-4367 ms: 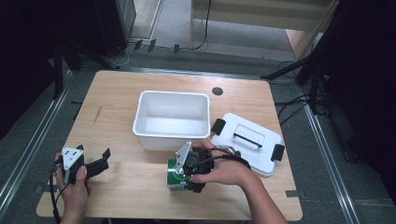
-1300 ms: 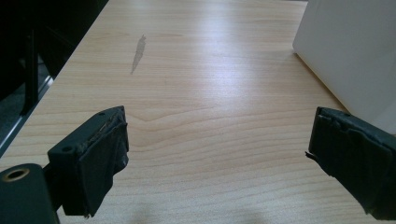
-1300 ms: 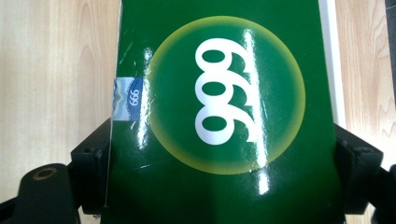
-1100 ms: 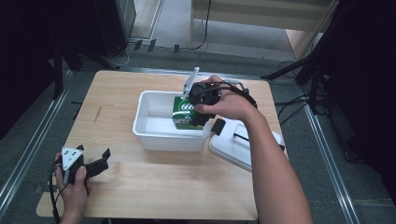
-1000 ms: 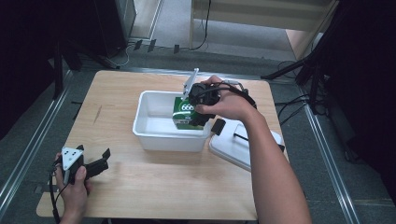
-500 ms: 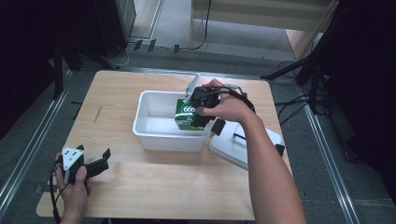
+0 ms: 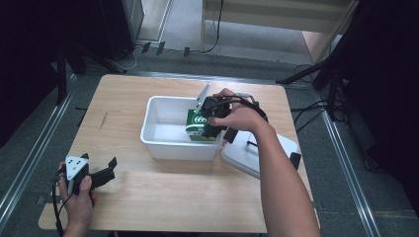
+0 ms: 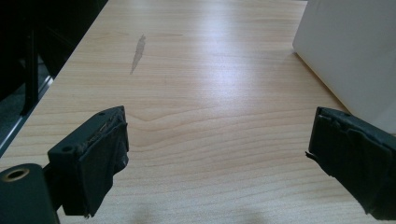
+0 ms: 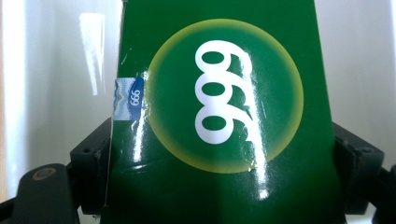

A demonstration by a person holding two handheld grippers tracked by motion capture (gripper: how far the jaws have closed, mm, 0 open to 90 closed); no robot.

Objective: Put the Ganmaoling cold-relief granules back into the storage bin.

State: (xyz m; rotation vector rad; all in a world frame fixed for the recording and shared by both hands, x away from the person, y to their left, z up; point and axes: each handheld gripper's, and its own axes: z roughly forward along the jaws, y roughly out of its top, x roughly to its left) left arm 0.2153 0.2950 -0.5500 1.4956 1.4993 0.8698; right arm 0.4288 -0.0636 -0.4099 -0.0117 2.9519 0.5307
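A green box [image 7: 196, 126] marked 999 in a yellow-ringed circle sits low inside the white bin [image 7: 163, 148], at its right end. My right gripper [image 7: 210, 123] is shut on the green box [image 9: 224, 112]; in the right gripper view both black jaws press its sides, with the bin's white wall [image 9: 51, 70] behind. My left gripper [image 7: 101, 170] rests at the table's front left in the person's hand. Its jaws stand wide open over bare wood in the left gripper view, with its fingers [image 8: 93, 158] apart and the bin's corner [image 8: 355, 51] at the right.
The bin's white lid [image 7: 276, 153] with black clips lies on the table to the right of the bin, under the person's right forearm. A dark scuff [image 8: 138, 51] marks the wood at the left. Metal rails and cables run along the floor around the table.
The right gripper has sunk with the green box from above the bin's rim down into the bin. The left gripper has stayed where it was.
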